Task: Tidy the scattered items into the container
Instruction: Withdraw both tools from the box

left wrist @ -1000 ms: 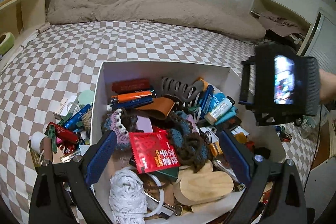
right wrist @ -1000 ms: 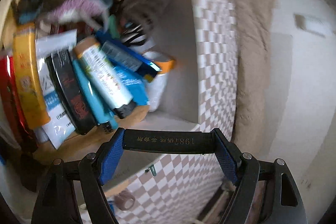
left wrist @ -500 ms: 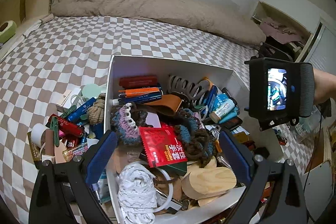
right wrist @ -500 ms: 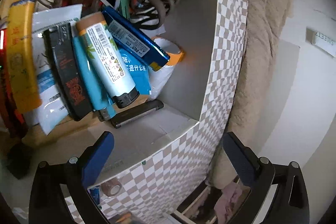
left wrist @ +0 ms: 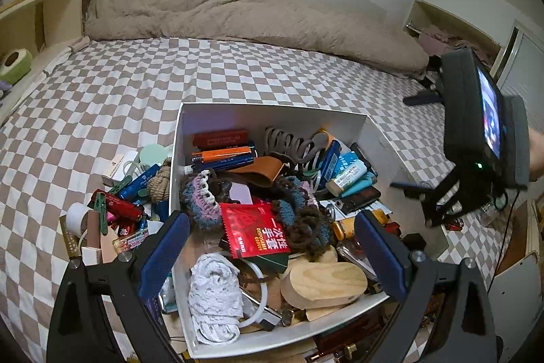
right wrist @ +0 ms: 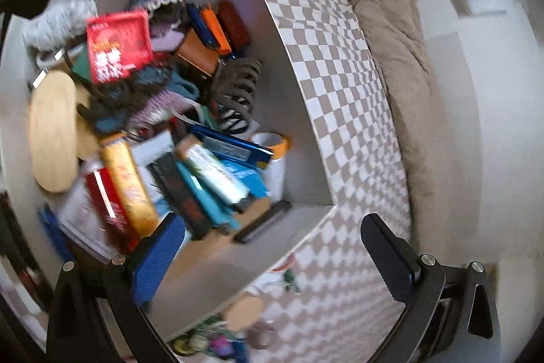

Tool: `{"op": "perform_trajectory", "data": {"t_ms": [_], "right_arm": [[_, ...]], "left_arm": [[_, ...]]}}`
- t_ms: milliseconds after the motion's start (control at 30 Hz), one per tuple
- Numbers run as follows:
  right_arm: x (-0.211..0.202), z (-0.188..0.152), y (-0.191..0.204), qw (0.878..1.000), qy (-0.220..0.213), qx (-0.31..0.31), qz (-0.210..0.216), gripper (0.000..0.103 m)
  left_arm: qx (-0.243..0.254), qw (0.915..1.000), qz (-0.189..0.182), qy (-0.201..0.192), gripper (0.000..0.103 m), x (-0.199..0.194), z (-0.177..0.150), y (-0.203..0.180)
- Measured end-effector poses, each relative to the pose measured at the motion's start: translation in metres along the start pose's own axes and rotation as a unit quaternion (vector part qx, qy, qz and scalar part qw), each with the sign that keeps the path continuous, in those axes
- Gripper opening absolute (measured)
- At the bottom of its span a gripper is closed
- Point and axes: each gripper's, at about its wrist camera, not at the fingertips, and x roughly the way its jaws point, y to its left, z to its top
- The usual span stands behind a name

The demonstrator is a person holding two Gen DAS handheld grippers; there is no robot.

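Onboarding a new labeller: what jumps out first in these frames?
The white box on the checkered bed, crammed to the brim, with a red glove packet on top near the middle. Loose items lie in a pile on the bed against the box's left wall. Both grippers, left and right, hang open and empty over the box.

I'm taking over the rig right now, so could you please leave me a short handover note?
Left claw: open, empty, over the white box.
Right claw: jaws have just been opening, now wide, nothing between them.
Done: the box is crowded; a slim black bar lies by its wall.
Left: loose items on the checkered bed beside the box, and a few more at another side.
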Motion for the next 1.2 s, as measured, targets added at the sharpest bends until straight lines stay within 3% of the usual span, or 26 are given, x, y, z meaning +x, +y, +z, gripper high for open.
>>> {"op": "perform_trajectory", "data": {"t_ms": [167, 300, 500, 667, 967, 1200], "right_arm": [[-0.004, -0.009, 0.016, 0.997, -0.019, 0.072, -0.002, 0.103], [-0.018, -0.026, 0.021, 0.988, -0.038, 0.15, -0.001, 0.103], [-0.054, -0.046, 0.01, 0.953, -0.096, 0.287, 0.012, 0.103], [-0.081, -0.061, 0.005, 0.915, -0.138, 0.378, 0.034, 0.103], [-0.109, -0.082, 0.017, 0.875, -0.171, 0.451, 0.029, 0.103], [-0.134, -0.095, 0.031, 0.864, -0.19, 0.466, 0.029, 0.103]], "left_arm": [[0.014, 0.9997, 0.015, -0.012, 0.098, -0.011, 0.001, -0.012], [0.024, 0.9991, 0.028, -0.019, 0.099, -0.02, -0.001, -0.019], [0.024, 0.9986, 0.042, -0.022, 0.099, -0.029, -0.006, -0.024], [0.021, 0.9981, 0.049, -0.031, 0.103, -0.038, -0.009, -0.031], [0.026, 0.9966, 0.06, -0.05, 0.103, -0.057, -0.017, -0.042], [0.035, 0.9948, 0.072, -0.064, 0.103, -0.075, -0.03, -0.052]]}}
